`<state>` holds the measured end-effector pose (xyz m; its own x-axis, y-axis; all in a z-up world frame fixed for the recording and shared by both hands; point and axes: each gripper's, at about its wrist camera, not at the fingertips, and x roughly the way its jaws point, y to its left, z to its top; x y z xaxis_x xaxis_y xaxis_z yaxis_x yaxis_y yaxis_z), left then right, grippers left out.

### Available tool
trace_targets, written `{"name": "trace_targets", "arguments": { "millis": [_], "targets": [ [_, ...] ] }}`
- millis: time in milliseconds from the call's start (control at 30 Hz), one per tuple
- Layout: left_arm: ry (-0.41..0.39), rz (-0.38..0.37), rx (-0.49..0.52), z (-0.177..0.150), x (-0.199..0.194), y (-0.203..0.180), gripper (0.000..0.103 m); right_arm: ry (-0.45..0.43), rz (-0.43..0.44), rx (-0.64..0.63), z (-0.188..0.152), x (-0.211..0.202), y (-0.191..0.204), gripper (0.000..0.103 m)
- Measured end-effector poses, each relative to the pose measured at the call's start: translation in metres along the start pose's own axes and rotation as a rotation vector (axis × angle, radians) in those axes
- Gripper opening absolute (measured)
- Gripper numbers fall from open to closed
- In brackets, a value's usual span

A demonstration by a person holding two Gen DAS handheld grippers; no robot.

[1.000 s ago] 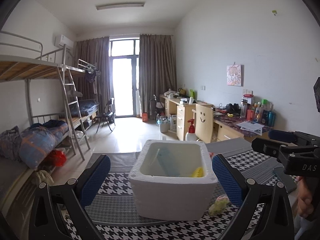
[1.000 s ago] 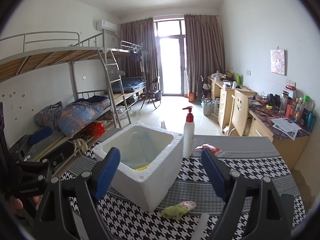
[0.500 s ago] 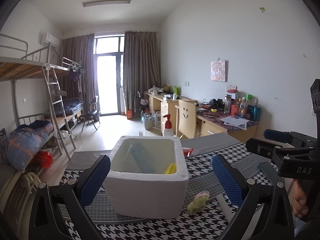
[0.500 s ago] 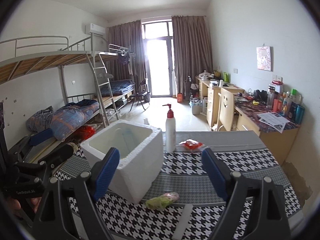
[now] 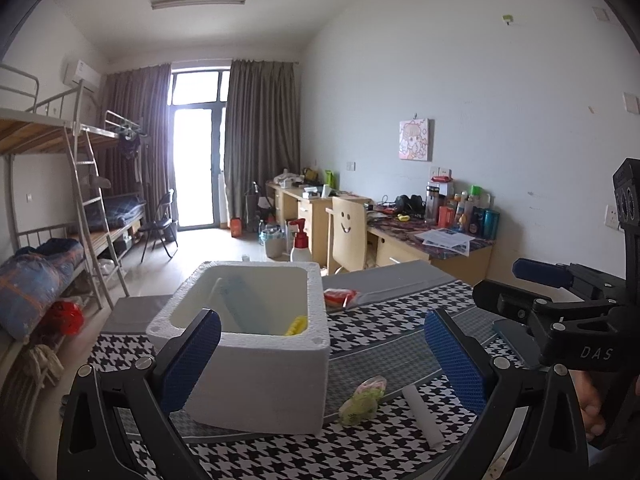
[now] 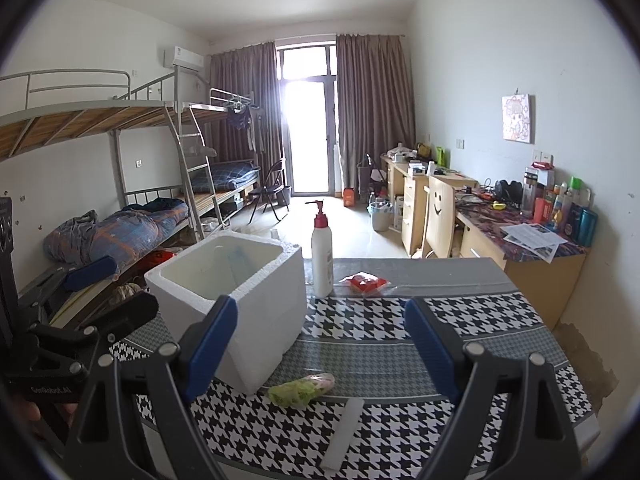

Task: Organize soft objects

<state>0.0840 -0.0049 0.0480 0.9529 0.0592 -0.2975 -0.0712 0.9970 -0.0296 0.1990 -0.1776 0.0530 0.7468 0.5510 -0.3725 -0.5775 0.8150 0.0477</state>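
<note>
A white foam box [image 5: 256, 344] [image 6: 232, 300] stands on the houndstooth tablecloth [image 6: 380, 420]; a pale blue item and a yellow item [image 5: 297, 325] lie inside it. Beside the box lies a green-and-pink soft toy [image 5: 362, 398] [image 6: 302, 388], with a white stick [image 5: 422, 416] [image 6: 344, 430] next to it. A red packet [image 5: 340, 297] [image 6: 365, 282] rests farther back. My left gripper [image 5: 320, 360] is open, with the box's front corner between its fingers and not touched. My right gripper [image 6: 320, 344] is open above the toy, holding nothing.
A pump bottle [image 6: 322, 256] with a red top stands behind the box. Bunk beds [image 6: 120, 200] line the left wall, and desks with a chair [image 6: 440, 216] line the right. The table's far edge is a grey strip.
Both grippers have swung rightward and dipped a little. The box has shifted left in both views, and the toy, stick and red packet have come further into sight.
</note>
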Motion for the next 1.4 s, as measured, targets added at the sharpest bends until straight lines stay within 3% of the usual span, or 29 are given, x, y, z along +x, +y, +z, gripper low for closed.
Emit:
{"name": "trace_targets", "arguments": {
  "millis": [1400],
  "targets": [
    [0.144,-0.096,-0.013,-0.035,0.038,-0.032,0.102,0.064,-0.09,0.06,-0.047,0.002,-0.033,0.089]
  ]
}}
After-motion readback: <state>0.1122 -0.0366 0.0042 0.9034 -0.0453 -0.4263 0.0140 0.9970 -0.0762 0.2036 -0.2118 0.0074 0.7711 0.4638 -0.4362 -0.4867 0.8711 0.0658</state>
